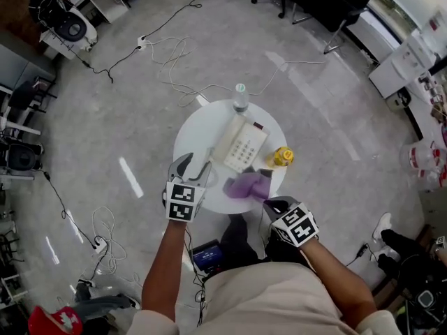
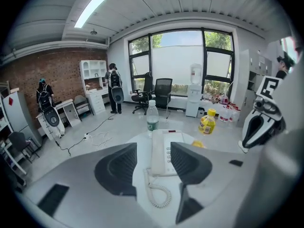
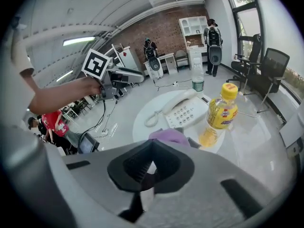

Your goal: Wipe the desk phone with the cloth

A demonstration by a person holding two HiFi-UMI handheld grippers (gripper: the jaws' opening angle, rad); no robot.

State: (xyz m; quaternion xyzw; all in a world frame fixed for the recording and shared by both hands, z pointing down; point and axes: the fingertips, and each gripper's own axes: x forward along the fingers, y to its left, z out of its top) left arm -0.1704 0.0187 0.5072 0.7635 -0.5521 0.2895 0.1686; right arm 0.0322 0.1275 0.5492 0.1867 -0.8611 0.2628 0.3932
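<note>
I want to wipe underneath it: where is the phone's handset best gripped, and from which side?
Grip the handset at its middle, jaws across its width, coming down from above. It lies flat beside the phone's keypad, and the coiled cord leaves its near end.

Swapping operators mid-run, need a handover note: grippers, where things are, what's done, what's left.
Left gripper: open, empty, over the near left edge of the table, pointing at the phone.
Right gripper: shut, apparently pinching the cloth at the table's near right edge.
Phone: mid-table, handset on its cradle. The water bottle stands behind it and the yellow bottle to its right.
Done: cloth gripped, it seems.
Left: the cloth is not on the phone yet. Bring it over and wipe; the left gripper could probably steady the phone.
</note>
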